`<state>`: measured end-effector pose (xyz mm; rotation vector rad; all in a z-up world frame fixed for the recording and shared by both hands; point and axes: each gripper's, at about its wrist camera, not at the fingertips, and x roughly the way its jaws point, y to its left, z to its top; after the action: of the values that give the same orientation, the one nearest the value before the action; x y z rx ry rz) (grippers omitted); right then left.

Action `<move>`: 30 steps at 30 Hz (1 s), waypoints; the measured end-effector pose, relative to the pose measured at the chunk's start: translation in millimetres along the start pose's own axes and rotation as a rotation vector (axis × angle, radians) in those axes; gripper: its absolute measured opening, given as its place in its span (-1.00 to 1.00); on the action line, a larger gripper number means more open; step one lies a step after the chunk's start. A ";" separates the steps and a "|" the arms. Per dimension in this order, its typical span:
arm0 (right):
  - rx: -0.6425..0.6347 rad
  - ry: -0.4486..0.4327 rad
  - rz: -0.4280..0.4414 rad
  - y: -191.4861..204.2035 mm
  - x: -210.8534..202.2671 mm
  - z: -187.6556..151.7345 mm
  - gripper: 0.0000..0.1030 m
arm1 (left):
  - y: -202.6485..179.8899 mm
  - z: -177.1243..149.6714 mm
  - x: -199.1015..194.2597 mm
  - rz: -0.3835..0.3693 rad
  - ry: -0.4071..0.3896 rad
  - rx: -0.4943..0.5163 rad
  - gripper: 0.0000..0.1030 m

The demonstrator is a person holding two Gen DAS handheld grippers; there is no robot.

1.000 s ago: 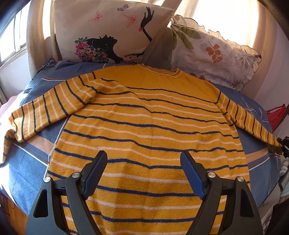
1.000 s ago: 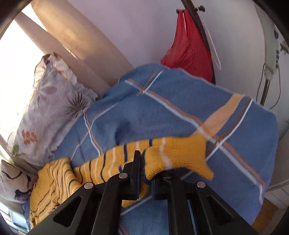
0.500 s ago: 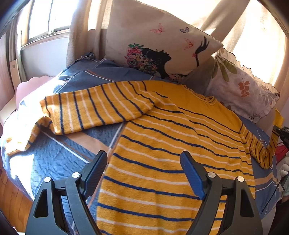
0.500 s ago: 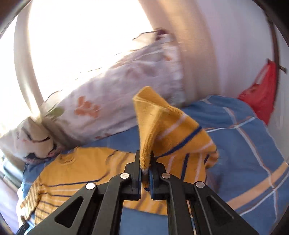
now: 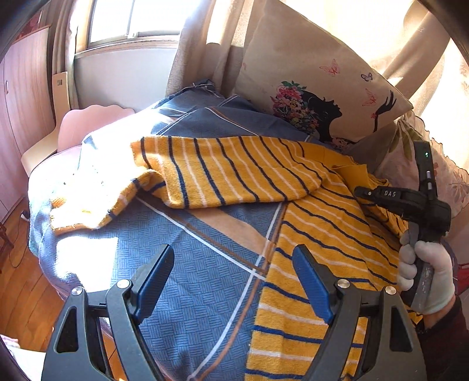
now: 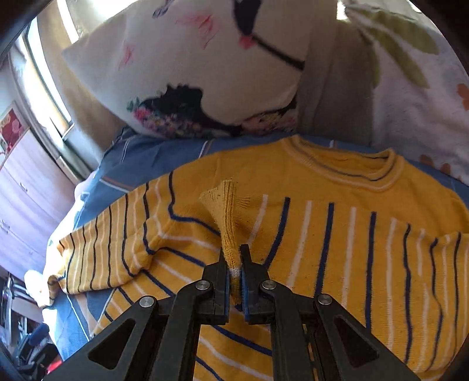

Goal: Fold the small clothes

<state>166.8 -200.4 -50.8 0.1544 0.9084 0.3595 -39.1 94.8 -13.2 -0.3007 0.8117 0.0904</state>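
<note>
A yellow sweater [image 5: 322,234] with dark blue and white stripes lies spread on a blue plaid bedspread [image 5: 190,258]. Its left sleeve [image 5: 222,175] stretches out to the left. My left gripper [image 5: 234,278] is open and empty, hovering over the bedspread beside the sweater's left edge. My right gripper [image 6: 234,272] is shut on the cuff of the right sleeve [image 6: 228,222], holding it over the sweater's chest [image 6: 322,234]. The right gripper also shows in the left wrist view [image 5: 363,192], held by a gloved hand [image 5: 425,272].
A cream pillow with a woman's silhouette [image 5: 316,82] and a floral pillow [image 6: 416,88] lean at the head of the bed. A window [image 5: 132,20] and a wooden cabinet [image 5: 17,102] stand to the left. The wooden floor [image 5: 26,293] lies beyond the bed's left edge.
My right gripper has carried the right sleeve cuff from the bed's right side across over the sweater's chest. My left gripper has swung left, off the sweater body and over the bedspread.
</note>
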 end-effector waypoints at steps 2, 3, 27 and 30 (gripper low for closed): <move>-0.049 0.032 0.011 12.5 16.0 -5.7 -0.79 | 7.4 2.9 0.8 0.006 -0.004 -0.018 0.59; -0.079 0.037 0.002 20.3 20.6 -9.9 -0.75 | 12.0 4.3 1.1 0.008 -0.007 -0.029 0.59; -0.028 -0.073 0.199 1.1 -121.8 -68.0 -0.02 | 155.1 38.0 45.4 -0.121 -0.012 -0.606 0.50; 0.010 -0.113 0.169 -19.0 -142.1 -76.6 -0.02 | 166.1 53.2 50.4 -0.026 -0.005 -0.604 -0.81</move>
<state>31.0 -271.9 2.6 0.2595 0.7880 0.4982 0.6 267.3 -53.4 -0.8793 0.7617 0.3134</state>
